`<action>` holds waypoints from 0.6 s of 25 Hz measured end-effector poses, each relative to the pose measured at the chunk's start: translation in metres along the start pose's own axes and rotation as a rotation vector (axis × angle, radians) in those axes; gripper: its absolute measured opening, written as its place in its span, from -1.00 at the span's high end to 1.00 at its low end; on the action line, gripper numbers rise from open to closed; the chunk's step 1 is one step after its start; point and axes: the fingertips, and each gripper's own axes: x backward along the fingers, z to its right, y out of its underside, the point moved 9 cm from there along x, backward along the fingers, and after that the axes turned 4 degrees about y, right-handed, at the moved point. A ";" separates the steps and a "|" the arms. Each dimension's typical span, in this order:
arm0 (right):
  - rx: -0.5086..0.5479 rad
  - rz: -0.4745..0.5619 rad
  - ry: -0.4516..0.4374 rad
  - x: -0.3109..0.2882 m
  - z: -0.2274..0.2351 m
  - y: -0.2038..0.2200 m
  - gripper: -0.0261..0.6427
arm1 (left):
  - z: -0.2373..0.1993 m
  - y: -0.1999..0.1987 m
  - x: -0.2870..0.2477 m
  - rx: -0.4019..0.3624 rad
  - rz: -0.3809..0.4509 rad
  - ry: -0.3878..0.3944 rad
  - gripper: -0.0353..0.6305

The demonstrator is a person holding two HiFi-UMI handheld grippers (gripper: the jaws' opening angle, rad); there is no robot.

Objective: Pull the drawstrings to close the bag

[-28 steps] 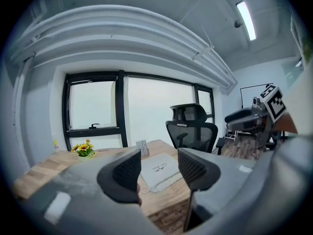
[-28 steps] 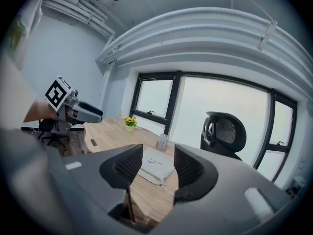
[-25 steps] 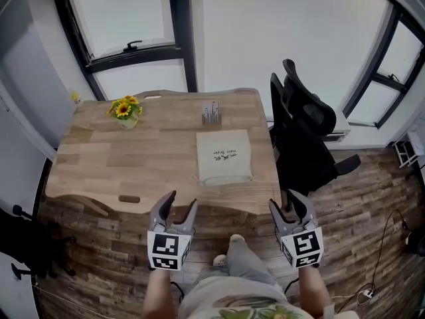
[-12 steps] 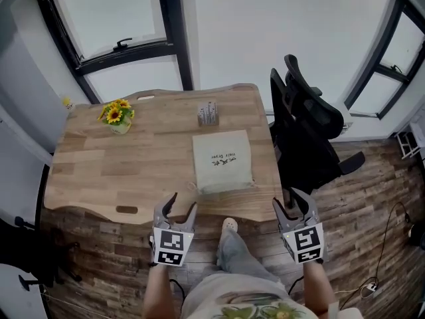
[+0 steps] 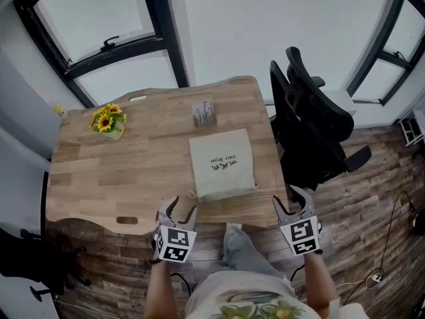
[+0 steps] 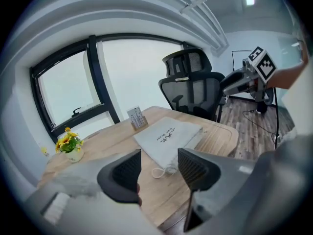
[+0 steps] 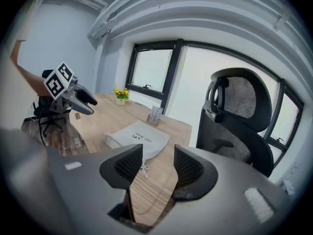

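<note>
Left hand-held gripper (image 5: 181,209) and right hand-held gripper (image 5: 292,199): jaws apart, empty; bag (image 5: 221,163) flat on tabletop (image 5: 99,171), drawstrings (image 6: 158,172) seemingly slack

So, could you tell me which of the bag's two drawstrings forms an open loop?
The left drawstring, at the bag's near corner facing the left gripper; the right drawstring is a short knotted end.

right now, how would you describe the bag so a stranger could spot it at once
Find the wooden desk under the window. On its right part, near the black office chair, lies the bag. It is the only flat pale cloth square, with dark print and drawstrings at its near edge.
</note>
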 end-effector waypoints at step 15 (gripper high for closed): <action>0.431 -0.164 -0.207 -0.099 -0.016 0.042 0.35 | -0.025 0.023 -0.058 0.002 -0.148 0.034 0.19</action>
